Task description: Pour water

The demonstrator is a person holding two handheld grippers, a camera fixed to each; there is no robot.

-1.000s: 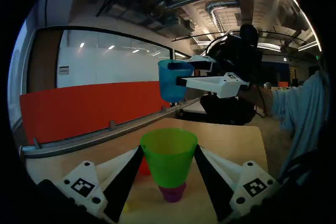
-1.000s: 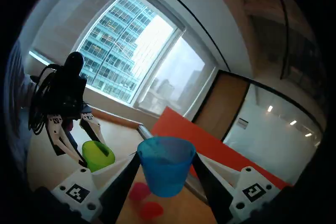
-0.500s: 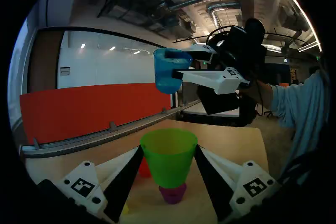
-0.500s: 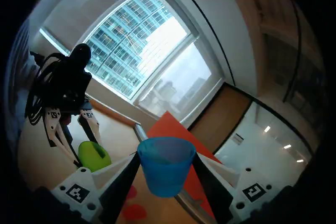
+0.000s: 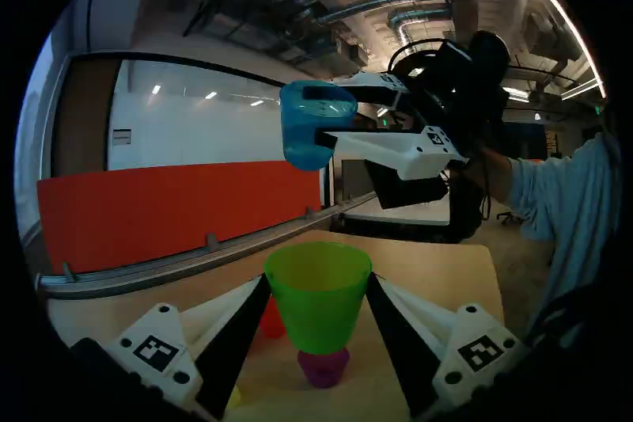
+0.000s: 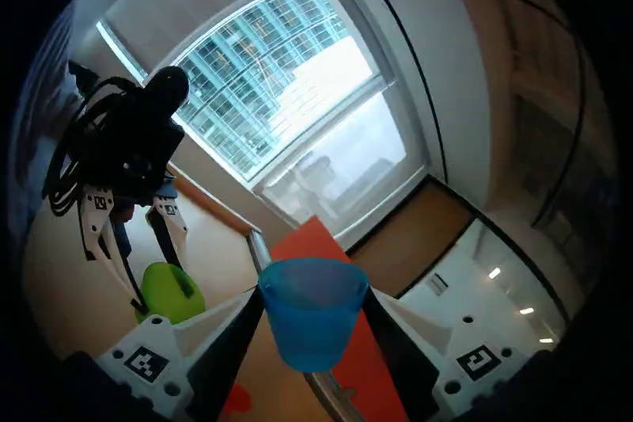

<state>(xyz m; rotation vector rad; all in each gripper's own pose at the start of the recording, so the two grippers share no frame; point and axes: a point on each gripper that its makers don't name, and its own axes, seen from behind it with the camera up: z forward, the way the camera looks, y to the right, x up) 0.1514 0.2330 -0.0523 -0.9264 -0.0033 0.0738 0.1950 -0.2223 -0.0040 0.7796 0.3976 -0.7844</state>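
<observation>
Where the left gripper view begins at its left side, an orange wall panel (image 5: 158, 208) runs behind a wooden table (image 5: 443, 264). At lower centre the left gripper (image 5: 318, 283) is closed on a green cup (image 5: 318, 315). Both black-faced fingers press its sides, and the cup sits upright between them over the table. A red cup (image 5: 271, 319) shows partly behind the left-hand finger. A small purple cup (image 5: 323, 366) stands on the table just below the green cup's base. Above and beyond the green cup, well apart from it, a blue cup (image 5: 305, 145) is held in the air by the right gripper (image 5: 315, 115), with one white finger on each side of it. The blue cup appears slightly tilted, and its contents cannot be made out. Further right, a light blue sleeve (image 5: 570, 208) lies at the right edge.

In the right gripper view, the left gripper stands at far left with the green cup pinched between its fingertips, low over the table. A large window (image 6: 261, 105) lies behind it, with a tall building beyond the glass. At centre the blue cup is clamped between the right gripper's two fingers, both touching its walls. The orange panel passes below and to the right of the cup.
</observation>
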